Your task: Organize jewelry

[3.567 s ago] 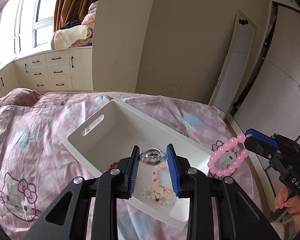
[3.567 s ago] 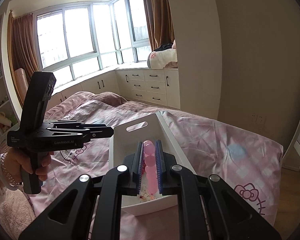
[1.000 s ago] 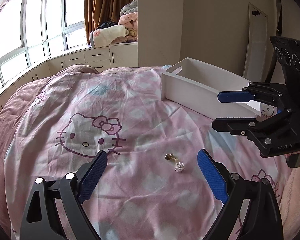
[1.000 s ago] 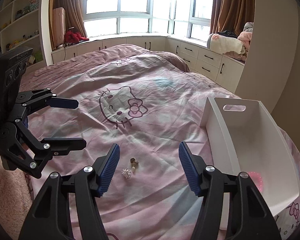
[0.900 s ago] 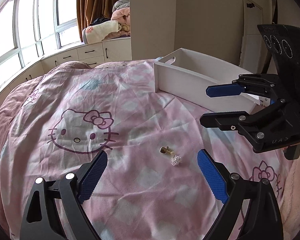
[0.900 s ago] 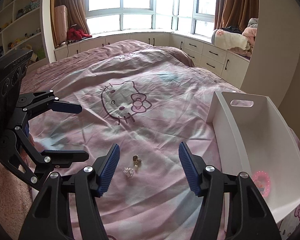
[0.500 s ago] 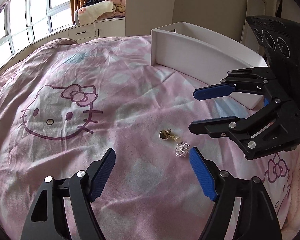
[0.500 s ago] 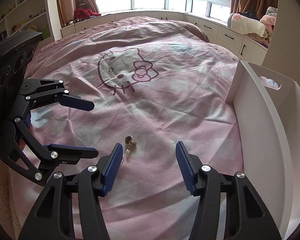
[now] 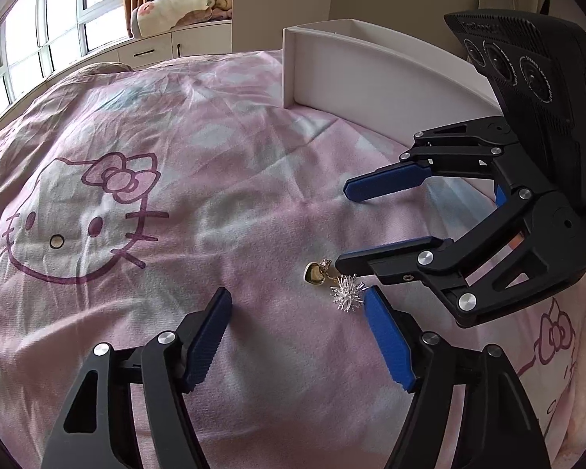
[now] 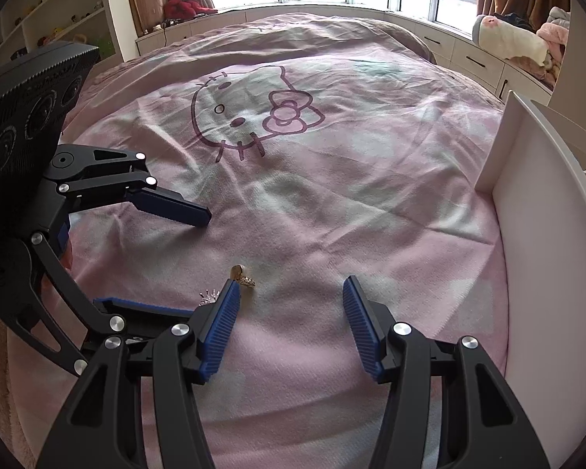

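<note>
A small gold heart earring (image 9: 315,273) and a silver spiky earring (image 9: 347,294) lie side by side on the pink bedspread. My left gripper (image 9: 297,295) is open, low over the bed, with the earrings just inside its right finger. My right gripper (image 9: 343,226) is open too; its lower finger tip touches or nearly touches the gold earring. In the right wrist view the gold earring (image 10: 241,276) lies just past my right gripper's (image 10: 289,285) left fingertip, and the silver earring (image 10: 209,296) is half hidden behind that finger. My left gripper (image 10: 156,250) reaches in from the left.
A white storage bin (image 9: 355,62) stands on the bed behind the right gripper; its wall (image 10: 539,234) fills the right edge of the right wrist view. A Hello Kitty print (image 9: 86,211) marks the bedspread. Windows, drawers and piled plush items line the far wall.
Both grippers dropped their earlier jewelry in the bin, swung out over the bed and came down close around the two earrings. Both are now open and lower than half a second ago.
</note>
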